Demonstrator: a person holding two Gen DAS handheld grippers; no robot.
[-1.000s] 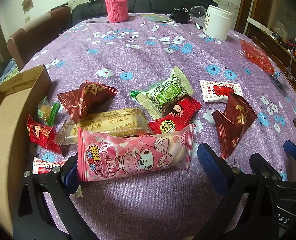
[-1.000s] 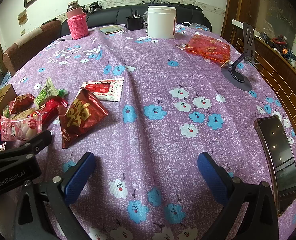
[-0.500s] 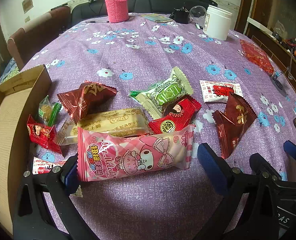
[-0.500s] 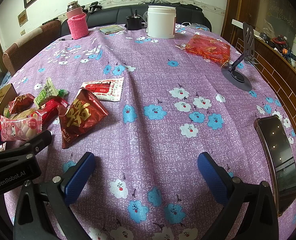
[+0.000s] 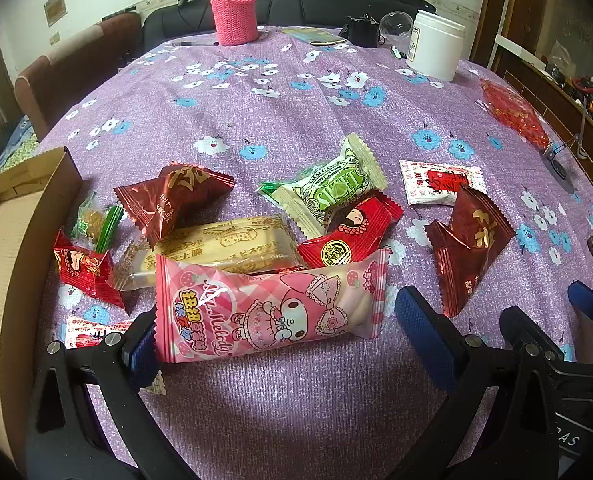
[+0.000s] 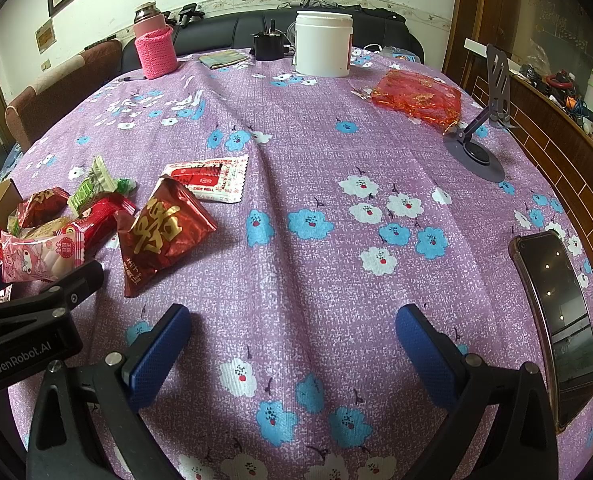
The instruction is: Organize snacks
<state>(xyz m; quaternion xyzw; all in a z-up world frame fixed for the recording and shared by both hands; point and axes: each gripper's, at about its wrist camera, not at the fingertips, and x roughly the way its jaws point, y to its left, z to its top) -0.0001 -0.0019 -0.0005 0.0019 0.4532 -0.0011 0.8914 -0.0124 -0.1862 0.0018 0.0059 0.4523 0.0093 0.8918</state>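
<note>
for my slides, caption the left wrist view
Open left gripper frames a pink snack pack among scattered snacks beside a cardboard box.

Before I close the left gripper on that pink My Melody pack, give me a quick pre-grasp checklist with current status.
1. Left gripper open: ok.
2. Pink My Melody pack between the fingers: ok, its ends reach roughly to both pads.
3. Pack free of neighbours: not ok; it overlaps the yellow biscuit pack and touches the red round-label snack.
4. Cardboard box within view at left: ok.
5. Right gripper open and holding nothing: ok.
6. Pack lifted off the tablecloth: cannot tell.
</note>
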